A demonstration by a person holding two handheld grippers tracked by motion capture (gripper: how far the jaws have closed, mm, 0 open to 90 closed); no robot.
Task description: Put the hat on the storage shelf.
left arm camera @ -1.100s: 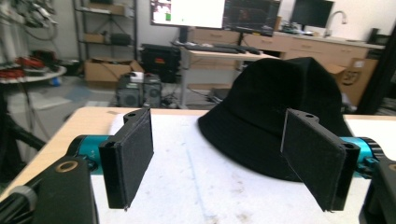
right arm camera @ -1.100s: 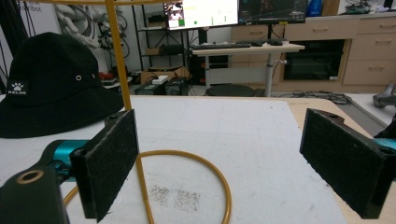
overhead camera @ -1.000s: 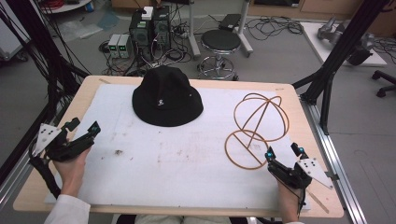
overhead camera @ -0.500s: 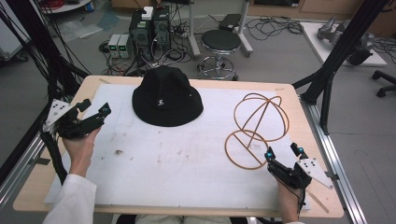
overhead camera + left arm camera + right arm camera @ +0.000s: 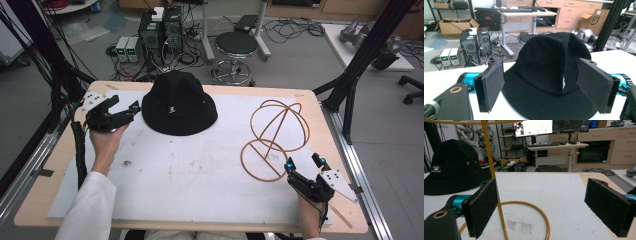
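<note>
A black bucket hat (image 5: 179, 102) with a small white logo rests brim-down at the back middle of the white mat (image 5: 200, 170). My left gripper (image 5: 131, 111) is open just left of the hat's brim, pointing at it. In the left gripper view the hat (image 5: 551, 75) sits between and beyond the open jaws. An orange wire hat stand (image 5: 274, 135) with a round base ring stands at the right. My right gripper (image 5: 306, 163) is open near the front right, just behind the stand's base ring (image 5: 524, 206). The hat (image 5: 454, 167) also lies far left in the right gripper view.
The wooden table's edge (image 5: 345, 150) runs along the right, with black frame posts (image 5: 360, 60) beyond it. A stool (image 5: 235, 50) and computer boxes (image 5: 160, 30) stand on the floor behind the table. A small dark smudge (image 5: 125, 163) marks the mat at the left.
My left gripper has moved from the front left of the table back and rightwards to the hat's brim. The right gripper has stayed in place.
</note>
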